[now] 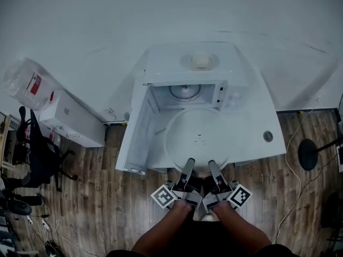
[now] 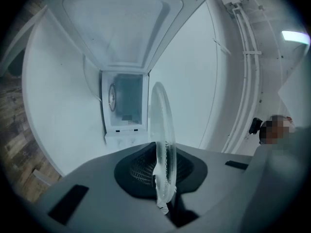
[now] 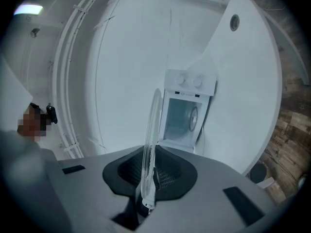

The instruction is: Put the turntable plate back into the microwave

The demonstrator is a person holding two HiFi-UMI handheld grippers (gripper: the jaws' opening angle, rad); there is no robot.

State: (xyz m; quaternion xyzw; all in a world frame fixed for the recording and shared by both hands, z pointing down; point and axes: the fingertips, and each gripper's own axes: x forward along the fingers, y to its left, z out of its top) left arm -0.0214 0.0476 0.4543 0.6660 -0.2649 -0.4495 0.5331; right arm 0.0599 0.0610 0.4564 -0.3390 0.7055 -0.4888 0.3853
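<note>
A wooden floor (image 1: 96, 197) runs under a white surface (image 1: 262, 116) that stands against a pale wall. The white microwave (image 1: 185, 63) sits at the surface's back edge, about midway along it. Its door (image 1: 136, 135) is swung fully open to the left, over the surface's left edge. The clear glass turntable plate (image 1: 198, 135) is held level outside the oven, directly in front of the open cavity. Its near rim reaches the surface's front edge. The left gripper (image 1: 188, 165) has its jaws clenched on that near rim, with the glass seen edge-on between the pads. The right gripper (image 1: 213, 166) sits just beside it, its jaws grasping the same rim. A small pale round object (image 1: 202, 61) lies on the microwave's top. A cable hole (image 1: 268, 136) marks the surface near its front right corner.
</note>
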